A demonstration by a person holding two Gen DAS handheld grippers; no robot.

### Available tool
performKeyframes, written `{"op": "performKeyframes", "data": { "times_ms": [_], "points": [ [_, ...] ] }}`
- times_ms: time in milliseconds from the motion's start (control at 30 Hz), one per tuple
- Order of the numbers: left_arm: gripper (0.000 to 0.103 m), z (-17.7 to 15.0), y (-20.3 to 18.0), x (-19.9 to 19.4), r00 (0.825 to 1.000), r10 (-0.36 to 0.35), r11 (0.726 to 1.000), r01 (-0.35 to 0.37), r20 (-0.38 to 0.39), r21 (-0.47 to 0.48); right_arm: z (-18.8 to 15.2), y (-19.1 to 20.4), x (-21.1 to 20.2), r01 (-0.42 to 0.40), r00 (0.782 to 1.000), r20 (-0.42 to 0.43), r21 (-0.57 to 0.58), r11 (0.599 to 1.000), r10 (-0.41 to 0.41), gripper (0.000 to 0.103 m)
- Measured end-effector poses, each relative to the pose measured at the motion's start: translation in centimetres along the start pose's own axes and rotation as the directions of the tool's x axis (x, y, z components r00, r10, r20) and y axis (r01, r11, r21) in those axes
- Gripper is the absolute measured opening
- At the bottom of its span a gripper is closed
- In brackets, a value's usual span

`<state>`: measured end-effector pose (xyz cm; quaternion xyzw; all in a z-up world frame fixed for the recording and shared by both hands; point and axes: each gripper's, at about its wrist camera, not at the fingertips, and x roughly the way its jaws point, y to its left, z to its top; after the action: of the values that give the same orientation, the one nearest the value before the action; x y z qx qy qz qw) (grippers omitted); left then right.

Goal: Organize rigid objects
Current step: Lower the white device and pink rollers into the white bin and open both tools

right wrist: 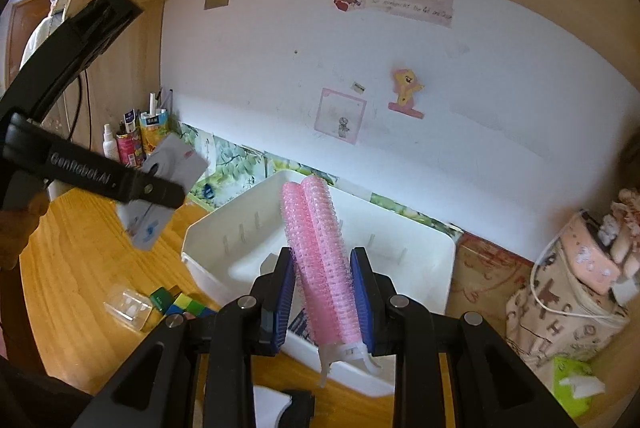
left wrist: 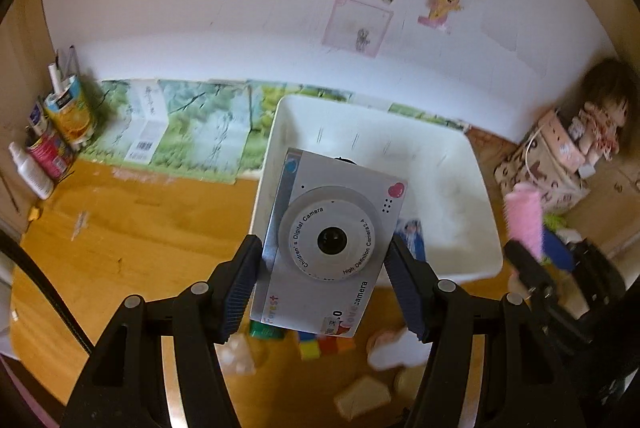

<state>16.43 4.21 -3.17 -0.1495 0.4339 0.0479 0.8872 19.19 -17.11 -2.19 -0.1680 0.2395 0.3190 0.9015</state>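
Left wrist view. Left gripper point(left wrist: 326, 284): jaws parted to the width of a toy camera point(left wrist: 328, 244) and closed against its two short sides. Toy camera: silver-grey, lens face turned toward the viewer, long axis running up and away from the jaws, tilted slightly right; held in the air over the near rim of a white bin point(left wrist: 452, 188). White bin: stands on the wooden desk point(left wrist: 140, 228), mostly bare inside, a small printed card point(left wrist: 412, 236) near its front wall. Below the camera, on the desk: coloured blocks point(left wrist: 324, 346), a pale block point(left wrist: 240, 356), a white-and-pink piece point(left wrist: 394, 350), a beige piece point(left wrist: 362, 396). Far left corner: a cup of pens point(left wrist: 70, 112), a white spray bottle point(left wrist: 30, 168). Far right: a doll point(left wrist: 604, 120) on a patterned bag point(left wrist: 540, 168). Right edge: the pink roller point(left wrist: 524, 220), blurred.

Right wrist view. Right gripper point(right wrist: 324, 292): blue pads pressed on either side of the pink roller point(right wrist: 320, 256), narrowly open to its width. Pink roller: a paired bristled cylinder, long axis pointing up and slightly left, white clip end toward the viewer; held above the white bin point(right wrist: 224, 240), over its near wall. Left gripper point(right wrist: 152, 188) at left with the toy camera point(right wrist: 160, 196), also raised, beside the bin's left corner. On the desk point(right wrist: 80, 256): a clear plastic tray point(right wrist: 128, 306), coloured blocks point(right wrist: 184, 302). Right: patterned bag point(right wrist: 560, 308), green packet point(right wrist: 576, 384).
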Motion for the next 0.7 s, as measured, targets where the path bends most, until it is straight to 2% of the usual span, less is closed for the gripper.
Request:
{"op": "performKeyframes", "data": {
  "times_ms": [233, 367, 433, 700],
  "points": [
    [0.066, 0.0, -0.2, 1.9, 0.994, -0.047, 0.999, 0.048, 0.101, -0.004, -1.2, -1.4, 2.4, -0.049, 0.998, 0.05, 0.028, 0.998, 0.047, 0.028],
    [0.066, -0.2, -0.2, 2.6, 0.986, -0.08, 0.996, 0.084, 0.144, -0.025, -1.7, -2.0, 4.0, -0.069, 0.997, 0.028, 0.047, 0.997, 0.067, 0.028],
    [0.066, -0.3, 0.0, 2.9, 0.983, -0.109, 0.993, 0.115, 0.145, -0.03, -1.9, -2.2, 4.4, -0.076, 0.997, 0.024, 0.055, 0.996, 0.075, 0.028],
    [0.066, -0.2, -0.2, 4.4, 0.986, -0.091, 0.994, 0.099, 0.141, -0.052, -2.8, -3.1, 5.8, -0.092, 0.996, -0.006, 0.099, 0.991, 0.093, 0.028]
  ]
}}
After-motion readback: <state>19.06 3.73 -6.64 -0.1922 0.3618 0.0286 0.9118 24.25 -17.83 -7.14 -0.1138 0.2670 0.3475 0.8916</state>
